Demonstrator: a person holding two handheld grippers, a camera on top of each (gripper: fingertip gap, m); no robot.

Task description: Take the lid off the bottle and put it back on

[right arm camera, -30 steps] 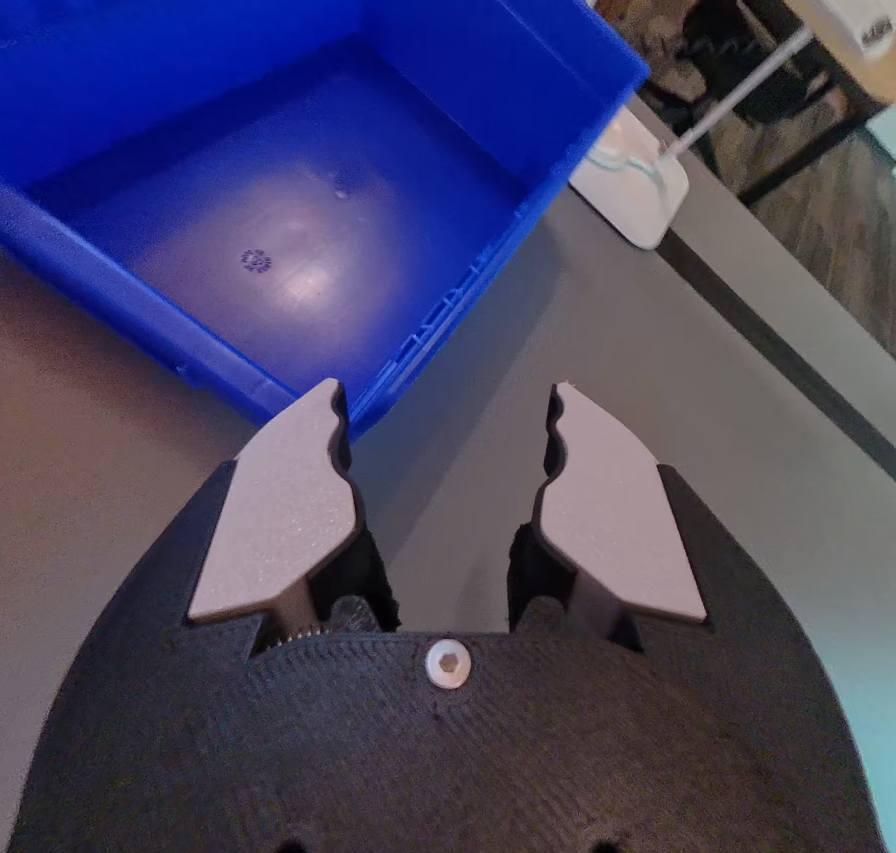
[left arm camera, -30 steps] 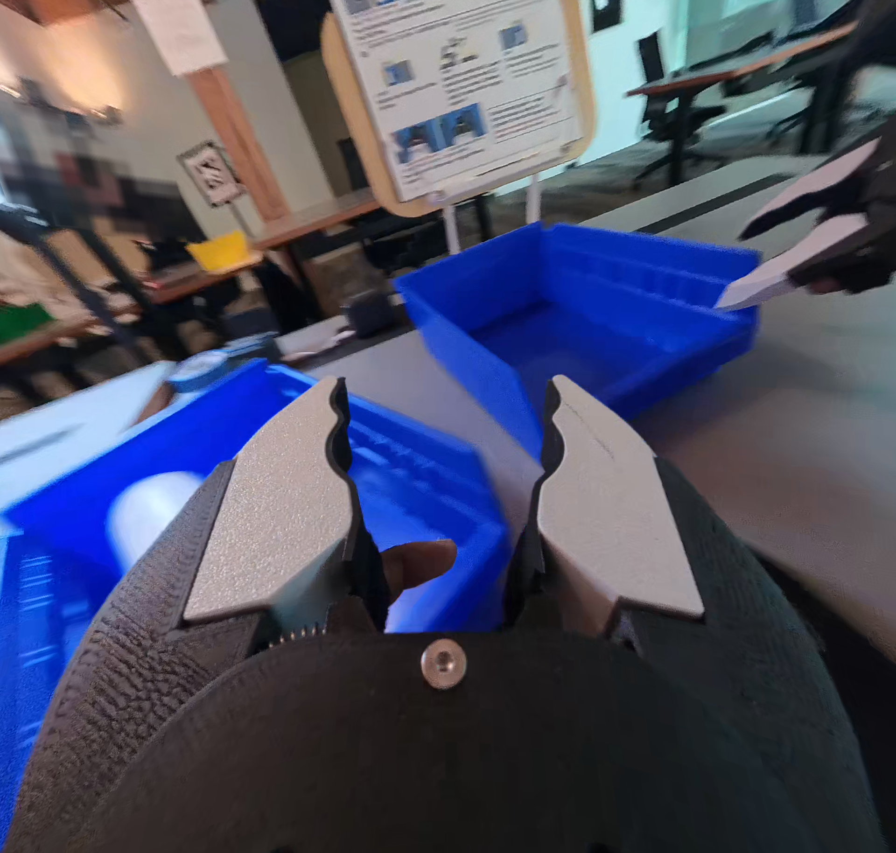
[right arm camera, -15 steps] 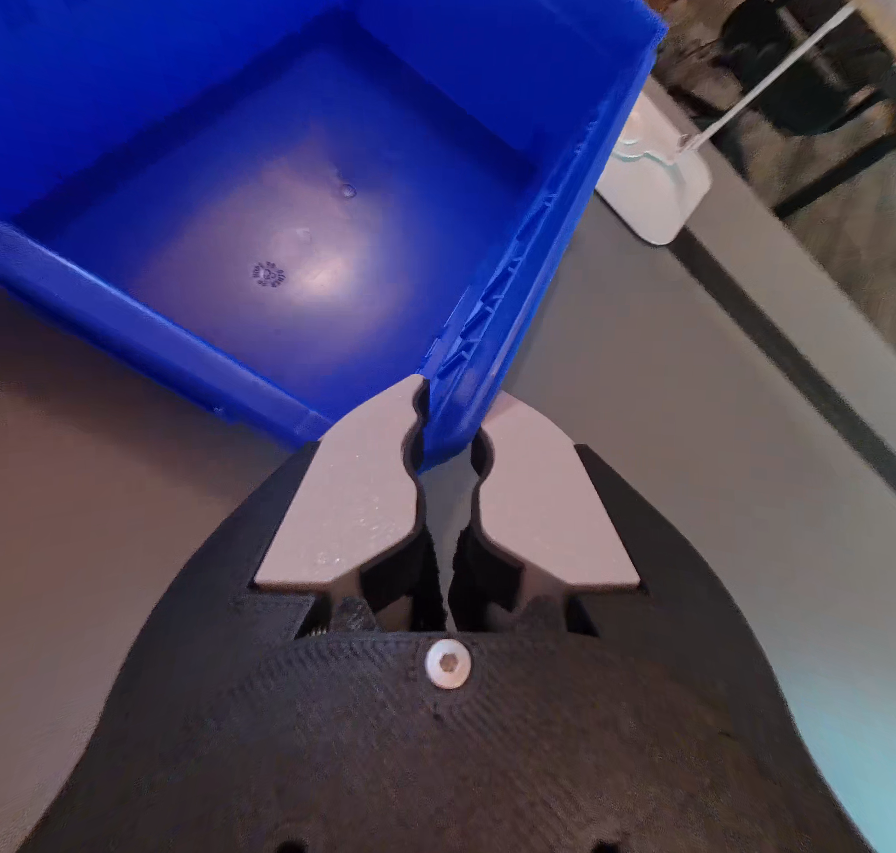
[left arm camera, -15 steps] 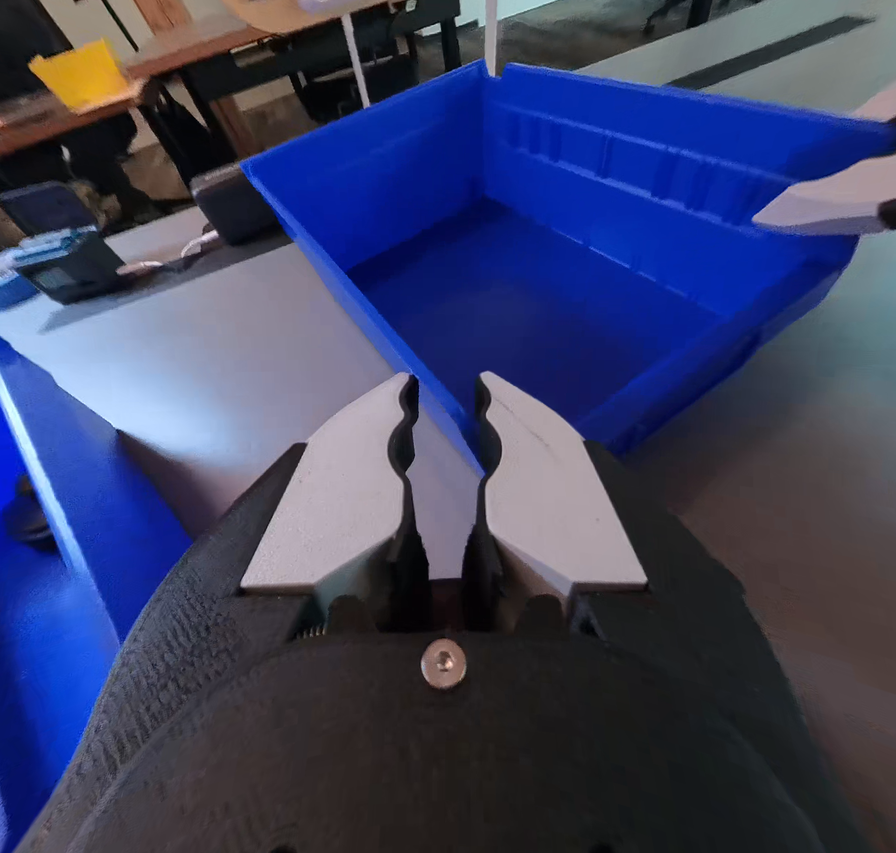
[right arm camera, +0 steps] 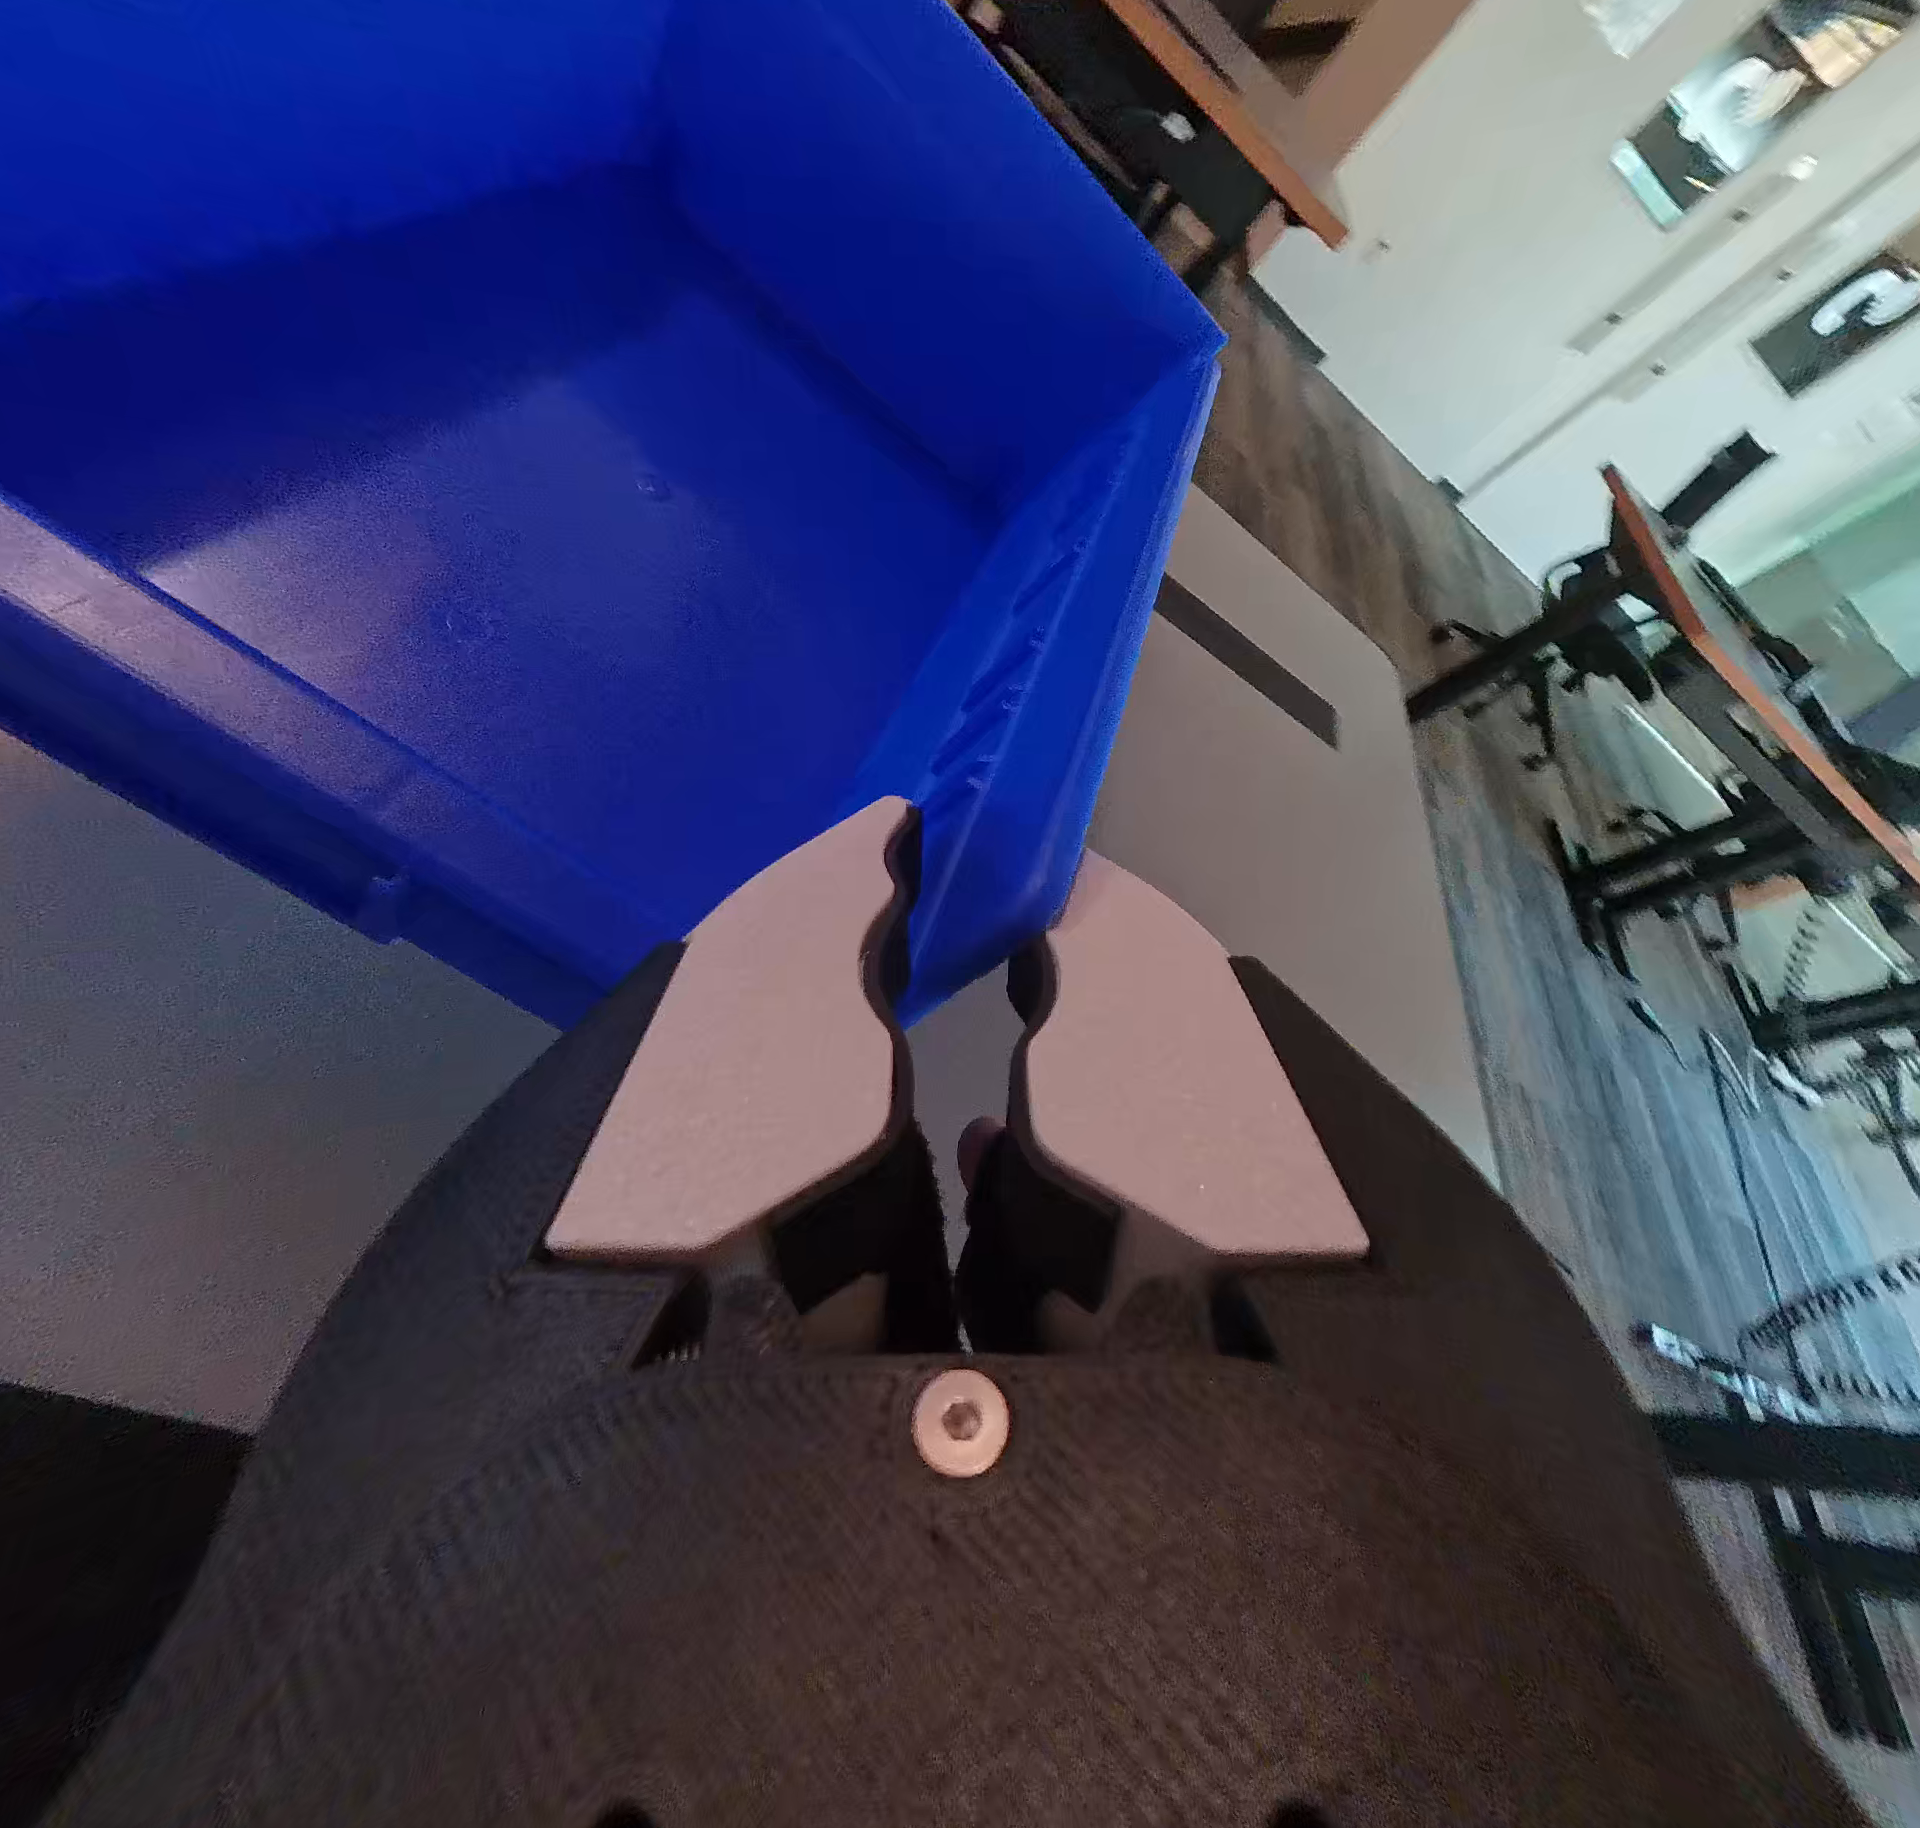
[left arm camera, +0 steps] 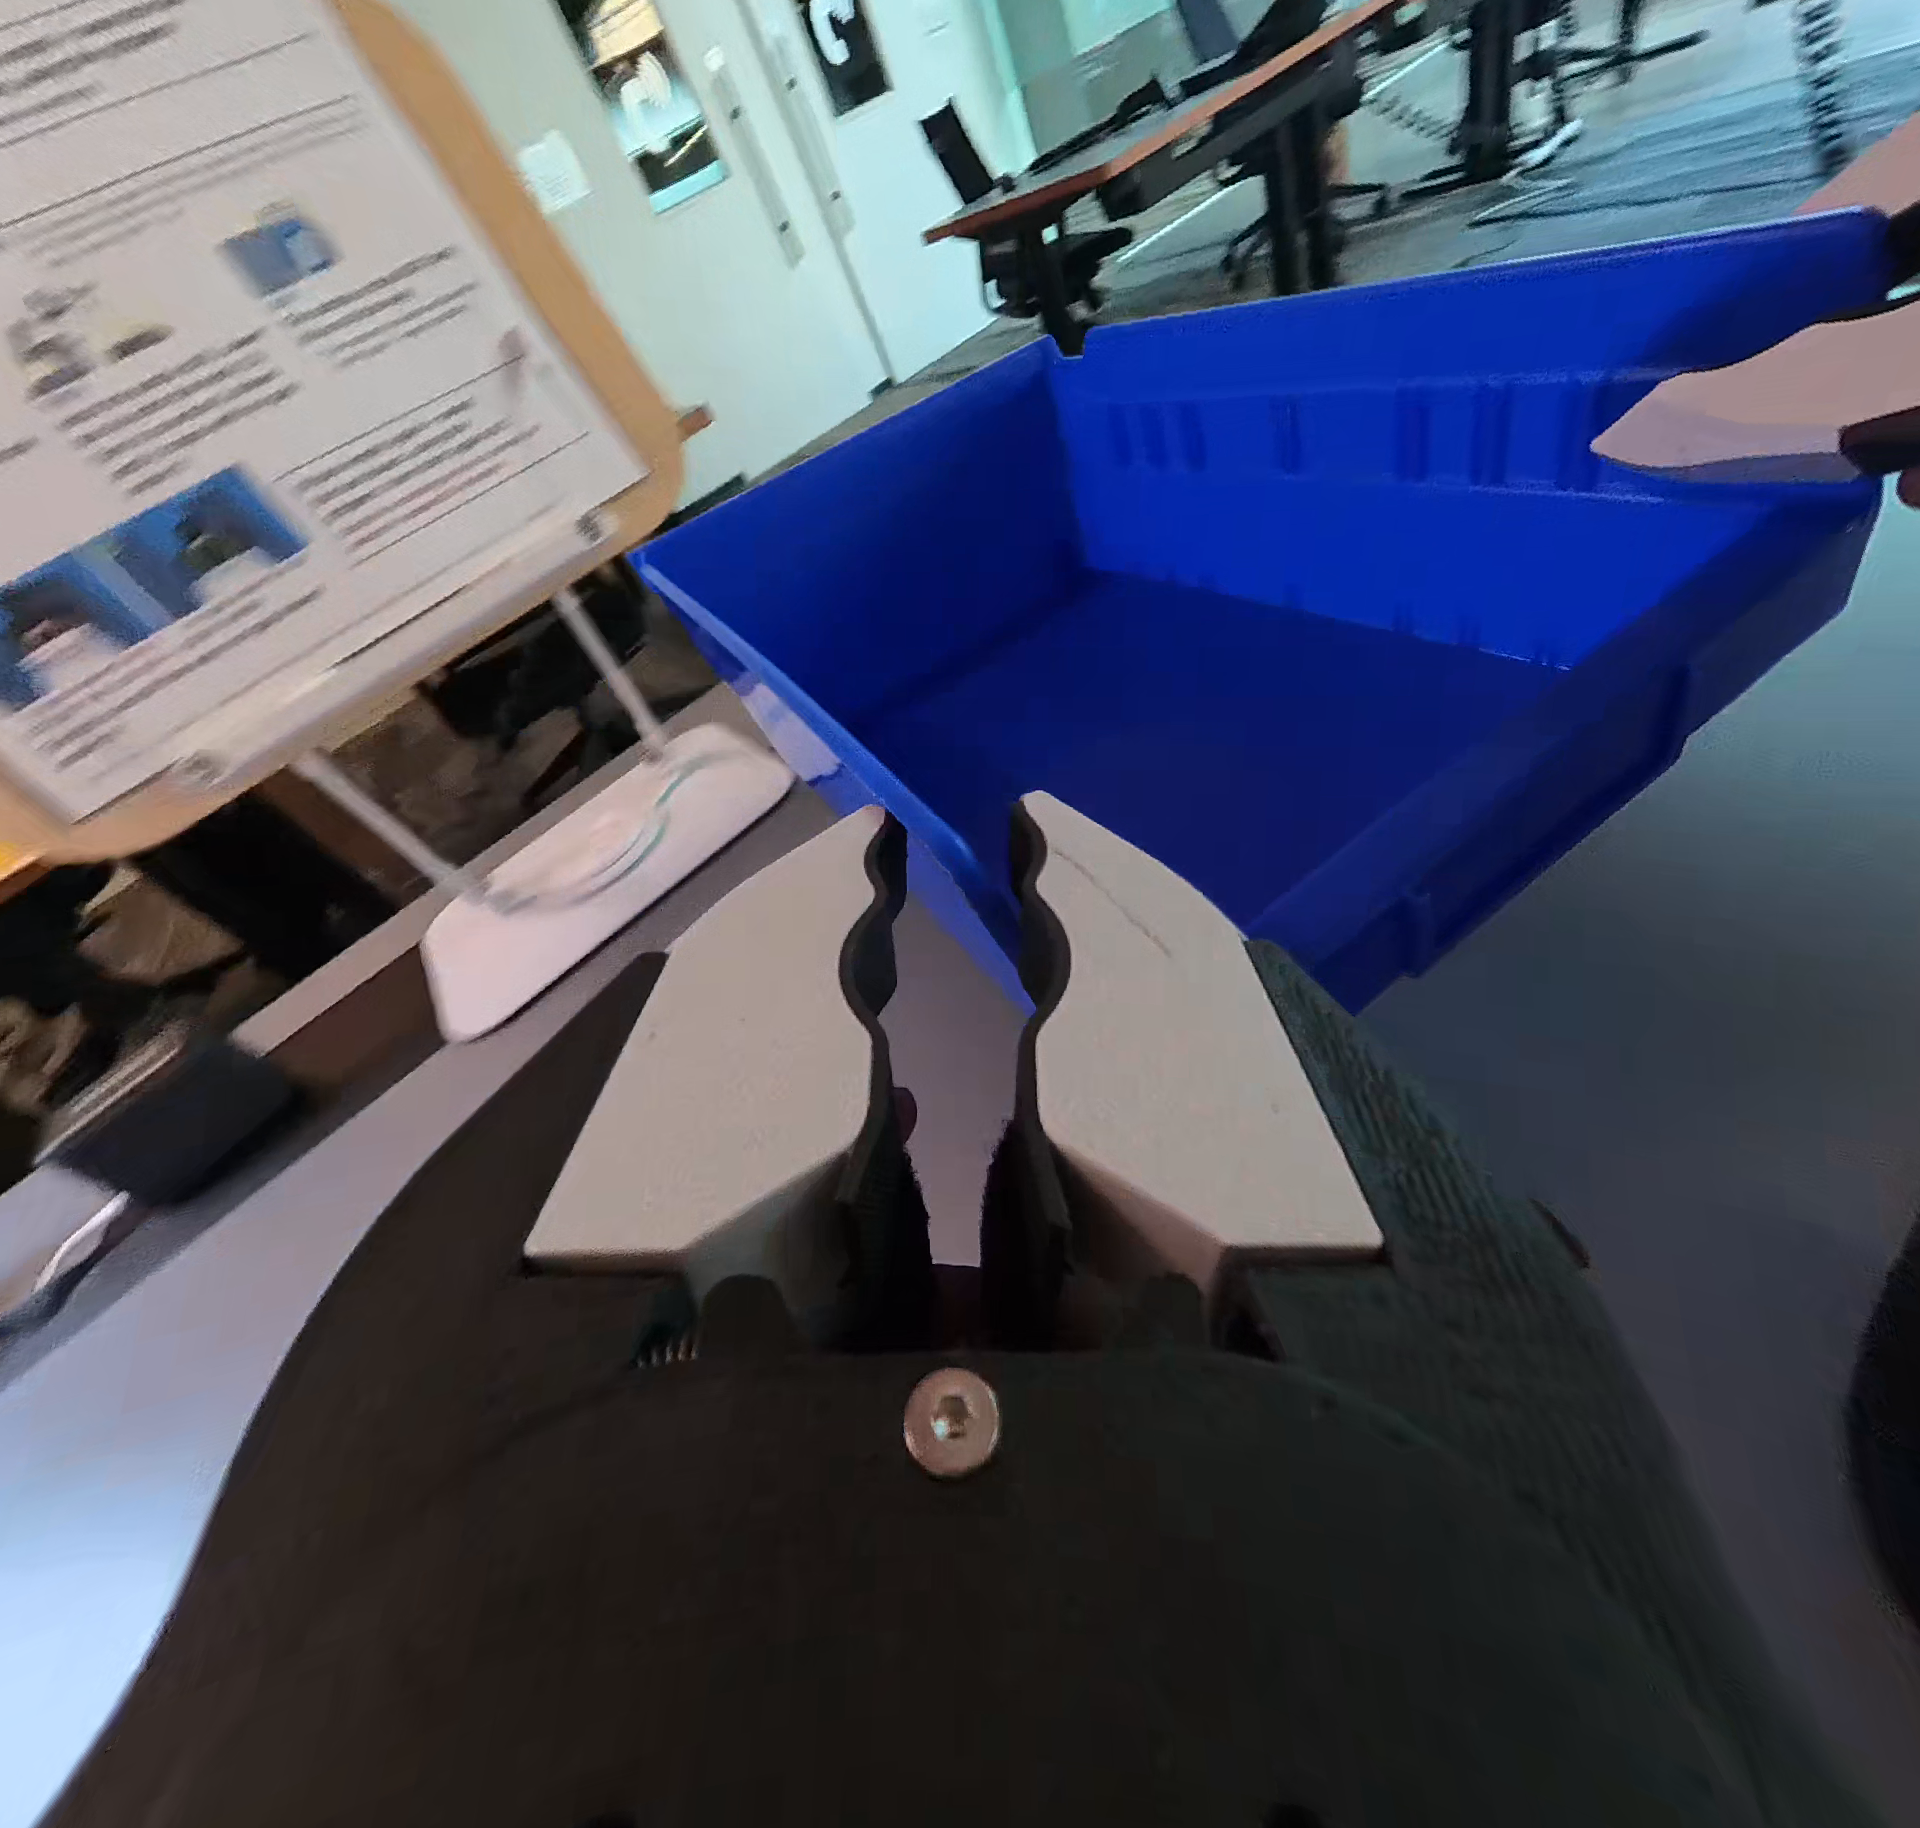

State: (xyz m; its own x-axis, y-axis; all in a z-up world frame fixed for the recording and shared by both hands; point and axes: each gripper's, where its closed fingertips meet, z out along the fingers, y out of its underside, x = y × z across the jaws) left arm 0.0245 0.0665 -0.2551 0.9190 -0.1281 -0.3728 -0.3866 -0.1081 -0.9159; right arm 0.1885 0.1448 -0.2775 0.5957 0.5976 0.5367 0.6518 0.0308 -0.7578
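**Both grippers clamp one blue bin, no bottle in sight**

While the deep blue rectangular plastic bin [left arm camera: 1299, 656] sits tilted over the grey tabletop [left arm camera: 1621, 1155], the left gripper [left arm camera: 948, 822] pinches the bin's near corner wall, grey fingers drawn in tight with the blue edge running between them. Over at the bin's far rim, the right gripper [left arm camera: 1714, 428] shows in the left wrist view, its pale fingers against that wall. Switch to the right wrist view: the right gripper [right arm camera: 987, 874] is closed on the bin's [right arm camera: 644, 490] side wall, the blue edge wedged between the fingers. Only the left view catches the white instruction board on a stand [left arm camera: 260, 355], behind the bin's left side. Bottle and lid appear in neither view; the bin's floor shows bare blue plastic.
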